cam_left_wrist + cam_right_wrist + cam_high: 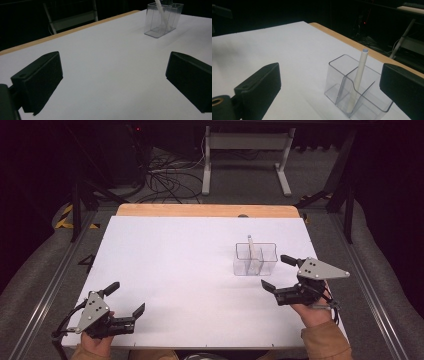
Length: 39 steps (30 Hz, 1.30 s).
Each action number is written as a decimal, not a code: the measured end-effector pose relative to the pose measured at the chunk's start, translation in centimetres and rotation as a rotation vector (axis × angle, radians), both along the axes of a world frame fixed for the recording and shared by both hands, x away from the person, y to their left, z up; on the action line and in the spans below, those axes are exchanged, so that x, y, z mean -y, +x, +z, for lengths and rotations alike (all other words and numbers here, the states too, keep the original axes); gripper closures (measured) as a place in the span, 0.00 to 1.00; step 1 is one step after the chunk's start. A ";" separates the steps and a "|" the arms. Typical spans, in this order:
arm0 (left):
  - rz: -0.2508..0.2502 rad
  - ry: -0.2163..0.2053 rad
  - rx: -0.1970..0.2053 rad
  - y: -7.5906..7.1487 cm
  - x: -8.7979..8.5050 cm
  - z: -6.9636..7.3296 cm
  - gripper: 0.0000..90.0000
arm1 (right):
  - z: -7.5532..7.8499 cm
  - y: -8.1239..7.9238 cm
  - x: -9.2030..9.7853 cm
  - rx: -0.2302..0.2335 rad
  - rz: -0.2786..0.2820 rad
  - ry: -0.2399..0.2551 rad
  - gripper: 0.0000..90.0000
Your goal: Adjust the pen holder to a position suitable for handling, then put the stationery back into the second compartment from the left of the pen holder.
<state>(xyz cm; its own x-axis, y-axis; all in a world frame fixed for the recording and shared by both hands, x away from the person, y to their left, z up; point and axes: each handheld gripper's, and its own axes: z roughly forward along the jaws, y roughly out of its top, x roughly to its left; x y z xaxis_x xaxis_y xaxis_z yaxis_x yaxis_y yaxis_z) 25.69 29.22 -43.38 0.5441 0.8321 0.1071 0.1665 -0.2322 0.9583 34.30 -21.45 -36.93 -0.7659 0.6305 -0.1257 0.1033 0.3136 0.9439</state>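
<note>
At the near left edge of the white surface (190, 265), a hand holds the left tongs (129, 299), jaws spread wide with nothing between them, resting low over bare white. At the near right, the other hand holds the right tongs (278, 271), jaws also spread wide and empty, aimed toward the middle of the surface.

Just beyond the right tongs, close but not touching, stands a clear plastic holder (255, 259), a small rectangular box split by inner walls into compartments. In the right gripper view the clear plastic holder (359, 100) sits between the two jaws, a little farther off.

A white pen (358, 80) stands in the holder. Its long axis runs nearly upright with a slight lean; its lower end rests on the holder's floor beside the middle divider, and its upper end points up, well above the rim. In the left gripper view the pen (161, 12) and holder appear far off at the upper right.

Beyond the white covering, a strip of wooden edge (207, 210) shows, then a dark floor with cables.
</note>
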 end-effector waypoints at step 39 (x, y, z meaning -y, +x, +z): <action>-0.001 0.010 -0.013 0.1 0.1 -0.2 0.02 | -10.0 -0.7 0.4 -0.240 0.037 -0.008 0.01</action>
